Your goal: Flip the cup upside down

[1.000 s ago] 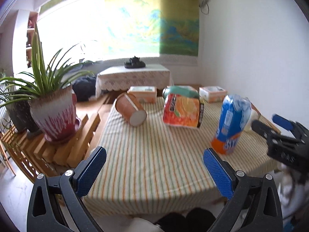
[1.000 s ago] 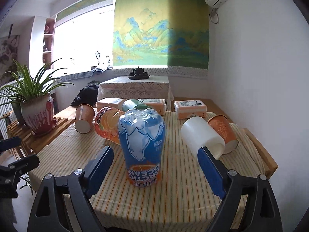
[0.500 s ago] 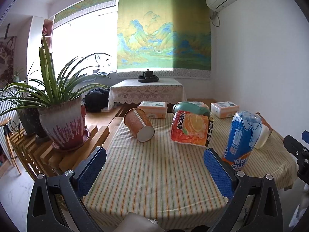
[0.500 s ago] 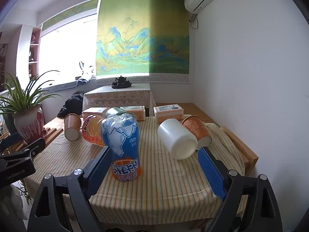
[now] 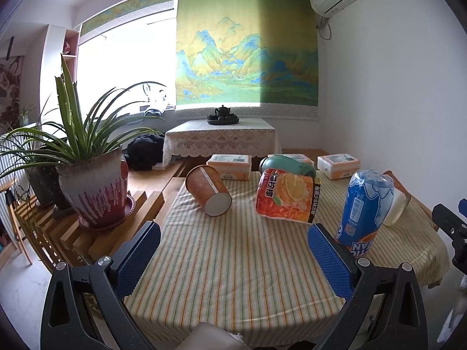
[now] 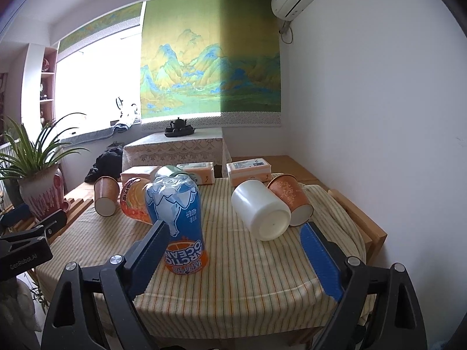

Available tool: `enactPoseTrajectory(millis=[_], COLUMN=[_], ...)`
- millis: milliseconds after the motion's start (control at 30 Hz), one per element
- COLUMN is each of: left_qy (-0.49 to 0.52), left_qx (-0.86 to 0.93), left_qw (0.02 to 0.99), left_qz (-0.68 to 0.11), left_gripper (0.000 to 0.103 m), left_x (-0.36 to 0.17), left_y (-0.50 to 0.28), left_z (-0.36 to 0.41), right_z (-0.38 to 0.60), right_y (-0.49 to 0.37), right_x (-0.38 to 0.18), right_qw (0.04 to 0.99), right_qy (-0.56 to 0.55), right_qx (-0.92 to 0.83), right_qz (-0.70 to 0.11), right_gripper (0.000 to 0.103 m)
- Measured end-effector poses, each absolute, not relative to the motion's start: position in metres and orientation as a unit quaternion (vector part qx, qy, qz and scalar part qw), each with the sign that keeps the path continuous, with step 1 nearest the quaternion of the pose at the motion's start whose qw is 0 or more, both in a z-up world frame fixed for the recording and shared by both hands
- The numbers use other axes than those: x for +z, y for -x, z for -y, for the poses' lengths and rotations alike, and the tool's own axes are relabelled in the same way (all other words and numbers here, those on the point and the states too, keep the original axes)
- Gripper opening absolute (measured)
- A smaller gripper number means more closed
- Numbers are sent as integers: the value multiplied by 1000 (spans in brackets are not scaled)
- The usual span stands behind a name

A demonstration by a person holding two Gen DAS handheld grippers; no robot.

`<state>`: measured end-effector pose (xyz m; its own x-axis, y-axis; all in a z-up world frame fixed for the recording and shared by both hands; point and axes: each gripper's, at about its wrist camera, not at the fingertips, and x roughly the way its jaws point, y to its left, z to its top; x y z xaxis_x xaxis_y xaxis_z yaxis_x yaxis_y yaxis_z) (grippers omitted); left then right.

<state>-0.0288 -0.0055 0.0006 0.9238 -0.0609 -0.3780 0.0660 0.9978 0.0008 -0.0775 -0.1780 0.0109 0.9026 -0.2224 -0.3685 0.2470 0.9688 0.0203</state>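
An orange paper cup (image 5: 207, 193) lies on its side at the left of the striped table, base toward me; it also shows in the right wrist view (image 6: 105, 196). A white cup (image 6: 261, 213) lies on its side at the right, base toward me, with a second orange paper cup (image 6: 290, 201) lying beside it. In the left wrist view the white cup (image 5: 395, 208) is mostly hidden behind the blue bottle. My left gripper (image 5: 233, 258) is open and empty over the table's near edge. My right gripper (image 6: 235, 252) is open and empty, near the white cup.
A blue upside-down bottle (image 6: 179, 221) stands mid-table, an orange juice bottle (image 5: 287, 199) lies behind it with a green flask (image 5: 287, 166). Tissue packs (image 6: 248, 170) line the far edge. A potted plant (image 5: 93, 186) stands on a wooden rack at the left. The wall is at the right.
Both grippers have risen and drawn back a little from the table; the views tilted upward. The cups and bottles have not moved. Both grippers stay open.
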Motion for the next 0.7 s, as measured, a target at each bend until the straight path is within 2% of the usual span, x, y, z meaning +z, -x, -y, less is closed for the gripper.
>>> enactPoseTrajectory(millis=[700], left_qy=[-3], left_qx=[-36], left_qw=[980], left_qz=[-195], left_gripper=[102], left_x=[0], left_y=[28], left_z=[4], right_z=[180], right_y=[75], right_x=[8], right_qw=[974], right_qy=[-44], right_qx=[-118], right_qz=[-187], right_gripper=[89])
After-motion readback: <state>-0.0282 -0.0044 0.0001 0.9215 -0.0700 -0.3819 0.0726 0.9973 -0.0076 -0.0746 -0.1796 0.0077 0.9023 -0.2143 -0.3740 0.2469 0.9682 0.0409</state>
